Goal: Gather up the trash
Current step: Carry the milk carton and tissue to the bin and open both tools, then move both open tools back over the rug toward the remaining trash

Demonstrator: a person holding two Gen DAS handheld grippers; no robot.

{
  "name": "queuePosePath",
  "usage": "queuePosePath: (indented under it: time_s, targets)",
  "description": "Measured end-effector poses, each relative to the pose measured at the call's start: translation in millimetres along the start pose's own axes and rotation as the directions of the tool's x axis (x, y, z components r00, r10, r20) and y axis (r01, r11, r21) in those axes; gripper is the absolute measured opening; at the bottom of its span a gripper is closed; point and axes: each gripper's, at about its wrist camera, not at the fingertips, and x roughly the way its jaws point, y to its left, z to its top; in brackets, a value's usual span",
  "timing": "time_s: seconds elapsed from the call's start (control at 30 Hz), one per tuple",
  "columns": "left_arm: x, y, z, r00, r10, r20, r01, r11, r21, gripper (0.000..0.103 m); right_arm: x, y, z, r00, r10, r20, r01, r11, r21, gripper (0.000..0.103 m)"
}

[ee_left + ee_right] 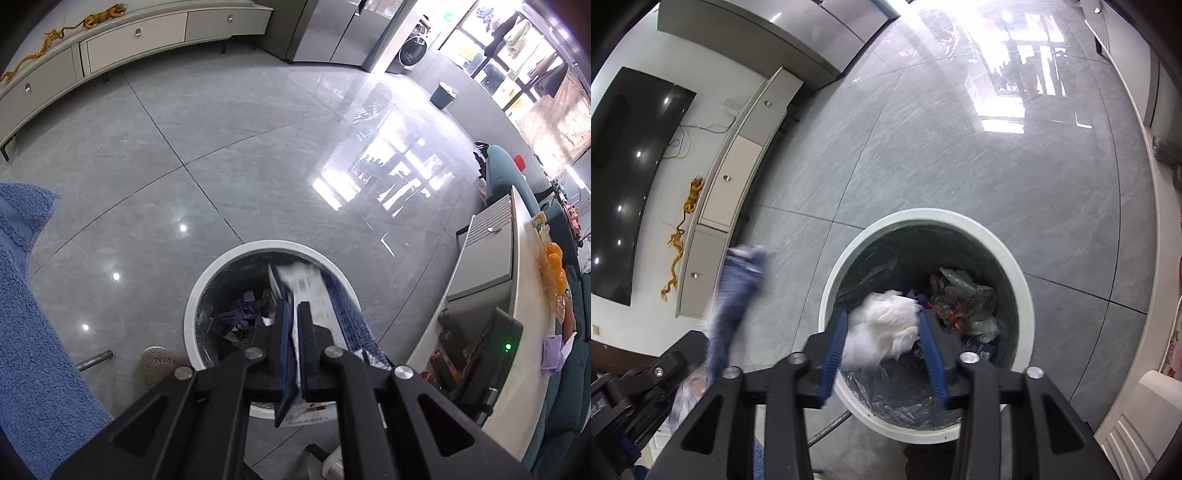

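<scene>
A round white trash bin with a dark liner stands on the grey tile floor and holds several pieces of trash; it also shows in the right wrist view. My left gripper is shut on a blue and white flat wrapper that hangs over the bin's opening. In the right wrist view the same wrapper shows blurred at the left. My right gripper is over the bin, its jaws wide around a crumpled white tissue wad; whether they still press it I cannot tell.
A white low cabinet runs along the far wall. A counter with oranges and a drawer unit stands at the right. A blue towel is at the left, a slipper beside the bin, a second small bin far off.
</scene>
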Motion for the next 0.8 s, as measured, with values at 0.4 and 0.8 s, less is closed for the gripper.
queuePosePath:
  time_s: [0.4,0.8]
  targets:
    - [-21.7,-6.2,-4.9,0.999,0.007,0.044,-0.006,1.000,-0.007,0.006,-14.5,2.6,0.0,0.999,0.021,0.030,-0.021,1.000,0.014,0.054]
    - [-113.7,6.7,-24.6,0.979,0.044,0.197,-0.032,0.998,-0.062,0.007,-58.7,39.1,-10.7,0.991,0.103,0.081,-0.100,0.994,-0.043,0.057]
